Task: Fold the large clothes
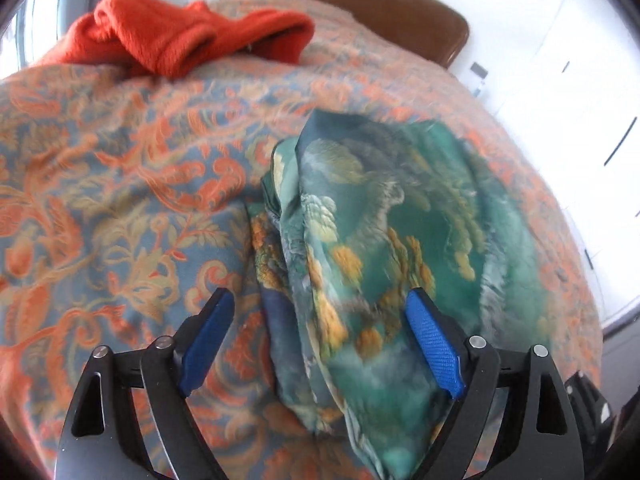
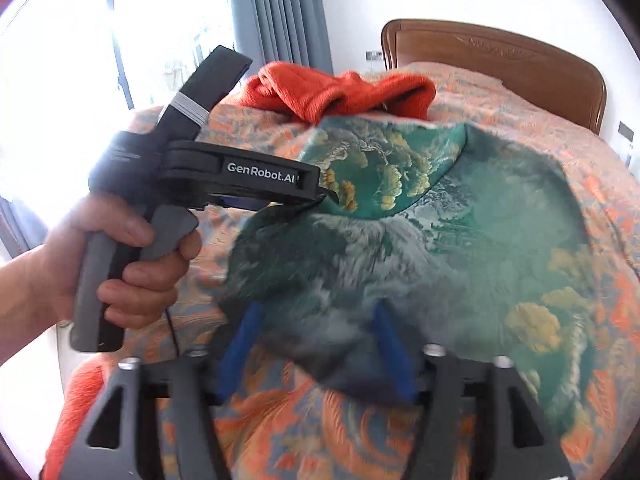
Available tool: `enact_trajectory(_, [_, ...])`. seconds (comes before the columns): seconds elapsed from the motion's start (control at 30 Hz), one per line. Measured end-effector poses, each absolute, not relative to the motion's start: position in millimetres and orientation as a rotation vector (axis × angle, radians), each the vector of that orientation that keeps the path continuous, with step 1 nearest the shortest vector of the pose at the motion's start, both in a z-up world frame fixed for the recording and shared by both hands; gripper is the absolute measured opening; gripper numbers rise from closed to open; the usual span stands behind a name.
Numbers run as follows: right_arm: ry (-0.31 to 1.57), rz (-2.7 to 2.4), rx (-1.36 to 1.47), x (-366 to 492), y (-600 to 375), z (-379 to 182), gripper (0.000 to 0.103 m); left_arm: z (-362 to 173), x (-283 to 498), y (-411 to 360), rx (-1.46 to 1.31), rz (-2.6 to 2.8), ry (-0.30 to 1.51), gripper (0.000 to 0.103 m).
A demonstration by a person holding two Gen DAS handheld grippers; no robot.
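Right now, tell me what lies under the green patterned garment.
The green garment lies on the orange floral bedspread, which shows all around it. Whether anything else sits beneath is hidden by the cloth. An orange-red garment is behind it, farther up the bed.

Bright daylight blows out the window [image 2: 80, 32]; both fisheye views are motion-blurred, dark-cornered.
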State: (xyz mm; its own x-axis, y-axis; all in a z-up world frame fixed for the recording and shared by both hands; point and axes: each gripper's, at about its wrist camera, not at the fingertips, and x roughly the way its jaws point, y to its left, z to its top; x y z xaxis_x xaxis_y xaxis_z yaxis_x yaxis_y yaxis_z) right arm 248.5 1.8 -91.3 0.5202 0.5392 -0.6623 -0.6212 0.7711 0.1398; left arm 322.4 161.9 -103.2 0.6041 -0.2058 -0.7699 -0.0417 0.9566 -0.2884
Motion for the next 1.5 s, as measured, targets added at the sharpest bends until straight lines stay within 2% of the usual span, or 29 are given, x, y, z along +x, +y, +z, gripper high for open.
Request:
enact_trajectory(0.13, [0.660, 0.608, -0.150, 204.8, -28.5, -56.9, 0.080, -75.8, 291.5, 154.4, -0.260, -0.047, 0.836, 0.099])
enact_trajectory(0.33, [0.649, 0.434, -0.214, 175.7, -72.8, -42.6, 0.083, -67.1, 251.5, 118.3, -0.095, 0.087, 0.777, 0.102])
enact_trajectory(0.73, [0.719, 0.241, -0.202, 174.6, -134.7, -41.4, 0.083, -68.6, 217.4, 83.7, -0.122, 0.055, 0.792, 0.102])
enact_trajectory(1.5, [0.782, 0.072, -0.257, 174.8, -161.1, -50.3, 0.084, -89.3, 190.9, 60.1, -0.095, 0.047, 0.836, 0.102])
